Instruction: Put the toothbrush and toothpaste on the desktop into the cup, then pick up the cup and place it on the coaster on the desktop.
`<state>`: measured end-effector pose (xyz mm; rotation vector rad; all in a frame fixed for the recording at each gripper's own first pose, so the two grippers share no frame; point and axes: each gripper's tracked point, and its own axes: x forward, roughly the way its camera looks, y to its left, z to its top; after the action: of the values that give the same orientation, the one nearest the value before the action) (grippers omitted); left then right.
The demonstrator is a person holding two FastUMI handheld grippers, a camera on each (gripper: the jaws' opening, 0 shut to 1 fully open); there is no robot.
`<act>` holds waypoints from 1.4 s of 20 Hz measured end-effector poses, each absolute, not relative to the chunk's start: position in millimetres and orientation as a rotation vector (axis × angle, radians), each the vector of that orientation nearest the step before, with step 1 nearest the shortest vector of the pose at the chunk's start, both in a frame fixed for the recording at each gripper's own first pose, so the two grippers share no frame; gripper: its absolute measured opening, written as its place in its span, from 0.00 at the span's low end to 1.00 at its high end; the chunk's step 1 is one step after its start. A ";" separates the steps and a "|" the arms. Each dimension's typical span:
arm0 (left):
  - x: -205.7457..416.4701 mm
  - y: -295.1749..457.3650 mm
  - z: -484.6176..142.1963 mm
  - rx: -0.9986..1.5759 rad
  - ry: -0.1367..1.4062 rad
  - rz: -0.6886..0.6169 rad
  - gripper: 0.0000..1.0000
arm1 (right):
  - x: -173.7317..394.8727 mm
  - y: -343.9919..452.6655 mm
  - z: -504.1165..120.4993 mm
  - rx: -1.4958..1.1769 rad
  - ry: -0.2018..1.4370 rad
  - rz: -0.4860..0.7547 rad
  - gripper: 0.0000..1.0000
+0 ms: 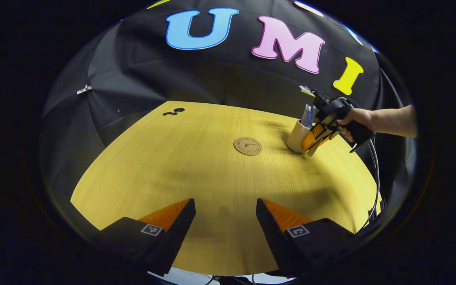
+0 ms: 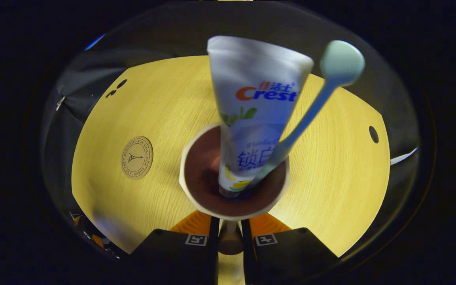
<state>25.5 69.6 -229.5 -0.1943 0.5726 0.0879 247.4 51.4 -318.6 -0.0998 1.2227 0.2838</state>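
1. The toothpaste (image 2: 251, 118) and toothbrush (image 2: 311, 111) stand in the cup (image 2: 196, 198).
2. The right hand-held gripper (image 2: 230, 233) pinches the cup's handle (image 2: 230, 239); the left hand-held gripper (image 1: 225, 209) is spread.
3. Next, lift the cup onto the coaster (image 2: 137, 157) just beside it.

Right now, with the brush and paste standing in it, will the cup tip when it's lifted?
Probably top-heavy: the paste and brush stand far above the cup rim and lean. The right claw appears to pinch just the handle, so it may swing.
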 end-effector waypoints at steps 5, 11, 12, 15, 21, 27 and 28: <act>24.9 62.9 -235.1 -0.194 0.581 0.075 0.98 | 250.3 61.7 -307.3 -0.103 1.171 0.305 0.29; 19.7 62.2 -238.4 -0.198 0.585 0.074 0.98 | 246.7 88.1 -285.3 -0.099 1.142 0.350 0.29; 18.5 63.6 -238.5 -0.198 0.585 0.077 0.98 | 246.8 92.6 -280.9 -0.109 1.137 0.361 0.29; 14.1 66.6 -236.9 -0.203 0.573 0.085 0.98 | 243.0 116.8 -279.0 -0.126 1.129 0.393 0.29; -1.2 73.8 -239.4 -0.231 0.572 0.116 0.98 | 232.8 166.4 -279.9 -0.162 1.130 0.468 0.29; -21.2 83.6 -250.7 -0.262 0.591 0.156 0.98 | 226.3 200.5 -292.0 -0.221 1.138 0.518 0.28; -24.8 85.0 -253.6 -0.269 0.595 0.163 0.97 | 226.4 204.6 -294.6 -0.229 1.142 0.521 0.28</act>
<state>-24.8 85.0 -253.6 -0.2692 0.5948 0.1634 226.4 204.6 -294.6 -0.2291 1.1420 0.5211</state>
